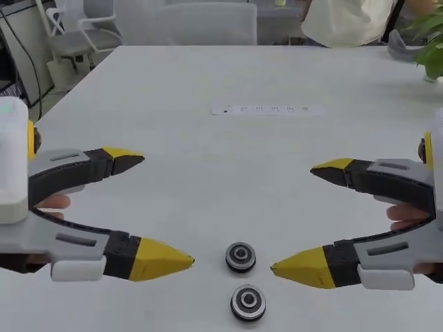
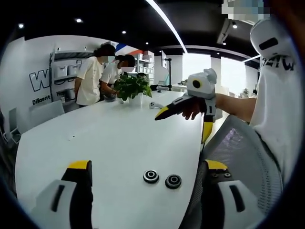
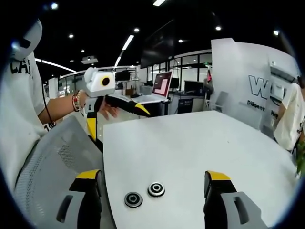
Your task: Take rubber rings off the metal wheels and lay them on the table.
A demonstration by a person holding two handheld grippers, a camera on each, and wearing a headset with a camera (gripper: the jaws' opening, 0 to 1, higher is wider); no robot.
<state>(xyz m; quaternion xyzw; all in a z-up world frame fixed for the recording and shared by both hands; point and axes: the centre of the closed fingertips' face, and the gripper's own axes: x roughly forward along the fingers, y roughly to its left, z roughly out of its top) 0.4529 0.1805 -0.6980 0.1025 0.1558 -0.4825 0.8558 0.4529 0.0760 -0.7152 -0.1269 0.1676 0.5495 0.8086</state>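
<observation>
Table (image 1: 208, 83): white, wide, and bears everything below.
People (image 2: 90, 78): 2 stand at the far end of the table, seen in the left gripper view.
Left gripper (image 1: 166, 209): held low over the table at the left, jaws spread wide apart, nothing between them, yellow tips aimed at the middle.
Right gripper (image 1: 292, 218): faces it from the right, jaws likewise wide apart and empty.
Plant (image 1: 430, 41): green leaves at the far right corner.
Power strip (image 1: 268, 109): white, flat on the table, well beyond the grippers.
Wheels (image 1: 240, 256): 2 lie flat near the table's front edge, between the lower jaw tips, close together, touched by neither gripper.
Rubber rings (image 1: 229, 257): dark, 1 around each metal hub.
</observation>
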